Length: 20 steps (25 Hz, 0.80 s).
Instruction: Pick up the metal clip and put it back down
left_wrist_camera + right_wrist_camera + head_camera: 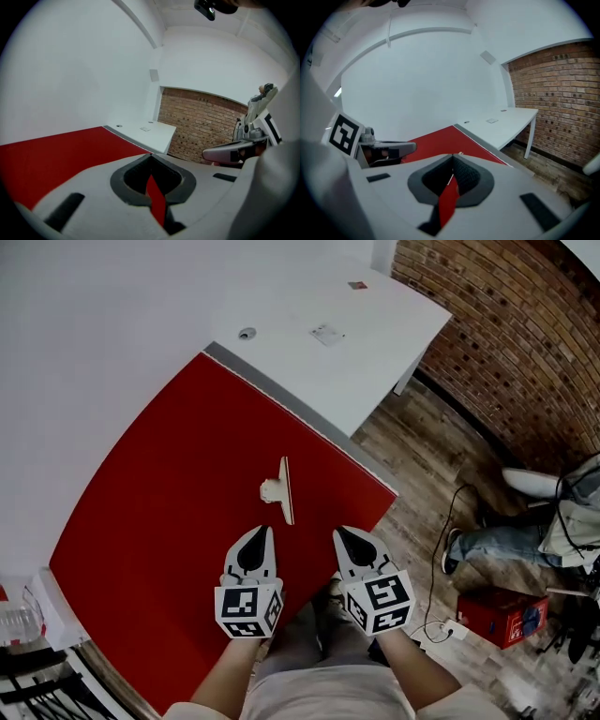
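The metal clip (284, 489) lies on the red mat (169, 512) covering the white desk (309, 343), toward the mat's right edge (its pale tab seems to point left). Just nearer, the left gripper (258, 532) and right gripper (345, 534) hover side by side, jaws closed together, both empty.

Metal clip (281, 490) lies mid-frame on red table (159, 493). Left claw (265, 531) and right claw (340, 532) just below it, side by side, jaws together, not touching clip. White table (375, 343) upper centre.
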Tool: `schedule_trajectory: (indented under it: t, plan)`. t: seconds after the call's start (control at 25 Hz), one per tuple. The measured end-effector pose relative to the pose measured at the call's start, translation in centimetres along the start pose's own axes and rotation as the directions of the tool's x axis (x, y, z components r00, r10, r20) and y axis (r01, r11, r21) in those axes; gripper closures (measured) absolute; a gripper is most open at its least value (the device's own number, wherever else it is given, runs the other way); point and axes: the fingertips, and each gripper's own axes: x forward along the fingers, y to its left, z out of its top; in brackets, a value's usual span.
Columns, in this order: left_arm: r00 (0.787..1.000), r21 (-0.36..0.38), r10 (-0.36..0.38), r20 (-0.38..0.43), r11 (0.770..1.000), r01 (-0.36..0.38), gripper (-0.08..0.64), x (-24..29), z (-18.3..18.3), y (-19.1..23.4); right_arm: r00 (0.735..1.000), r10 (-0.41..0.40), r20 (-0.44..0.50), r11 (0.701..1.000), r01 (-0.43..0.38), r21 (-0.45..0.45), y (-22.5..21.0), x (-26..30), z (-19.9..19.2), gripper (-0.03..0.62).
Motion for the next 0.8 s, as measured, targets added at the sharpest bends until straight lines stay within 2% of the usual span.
schedule_trajectory:
  t: [0.12, 0.32, 0.44, 0.64, 0.8]
  plan:
    - [1.000, -0.035, 0.019, -0.024, 0.999, -0.020, 0.554, 2.1, -1.9, 1.6, 1.000, -0.001, -0.008, 1.000, 0.001, 0.015, -0.3, 2.1, -1.4, 0.586]
    - [0.997, -0.010, 0.031, -0.065, 0.999, -0.032, 0.554, 5.0, -4.3, 3.6, 1.000, 0.003, -0.029, 1.000, -0.003, 0.025, -0.5, 4.5, -3.2, 0.586]
    - [0.996, -0.032, 0.017, -0.085, 0.999, -0.019, 0.547, 7.1, -5.4, 4.6, 0.999, 0.006, -0.048, 1.000, -0.005, 0.027, -0.7, 5.6, -4.2, 0.586]
    - [0.991, -0.079, 0.002, -0.135, 0.997, -0.012, 0.471, 9.9, -7.7, 7.0, 0.997, 0.007, -0.078, 0.998, -0.003, 0.057, -0.4, 7.1, -5.9, 0.586]
    - [0.984, -0.122, -0.033, -0.174, 0.992, 0.011, 0.439, 11.6, -9.2, 7.4, 0.996, 0.008, -0.094, 0.998, -0.001, 0.069, -0.5, 8.0, -6.6, 0.586]
